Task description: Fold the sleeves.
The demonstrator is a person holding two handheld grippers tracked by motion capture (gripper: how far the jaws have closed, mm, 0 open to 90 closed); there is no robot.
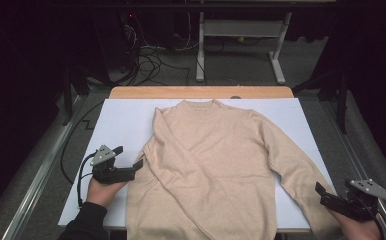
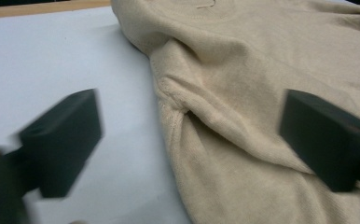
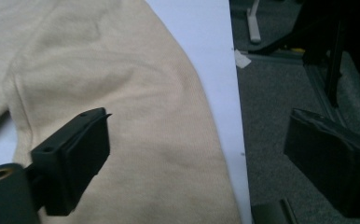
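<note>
A dim workroom with a grey carpeted floor (image 1: 241,70), loose cables and a metal table frame (image 1: 241,30) lies behind the work surface, a white board (image 1: 121,120) laid on a wooden tabletop (image 1: 201,92). The beige sweater (image 1: 206,165) lies flat on the board, collar away from the person and hem at the near edge, its long axis running from near to far. One sleeve is folded diagonally across the chest; the other sleeve (image 1: 293,172) is extended, running down toward the near right corner of the board. The left gripper (image 1: 131,167) rests at the sweater's left edge just below the armpit, jaws spread wide with nothing pinched; in the left gripper view one jaw stands over bare board and the other over the knit, with the side seam between them. The right gripper (image 1: 326,192) sits at the near right corner beside the cuff end of the extended sleeve, jaws also parted and holding nothing; in the right gripper view one jaw hangs over the sleeve fabric, the other beyond the board's edge over the floor. Judgement: the work in hand appears to be folding the garment, and the next move turns on the extended sleeve, which lies just left of and ahead of the right gripper's jaws, its length running up toward the shoulder; the right hand is plainly the nearer
</note>
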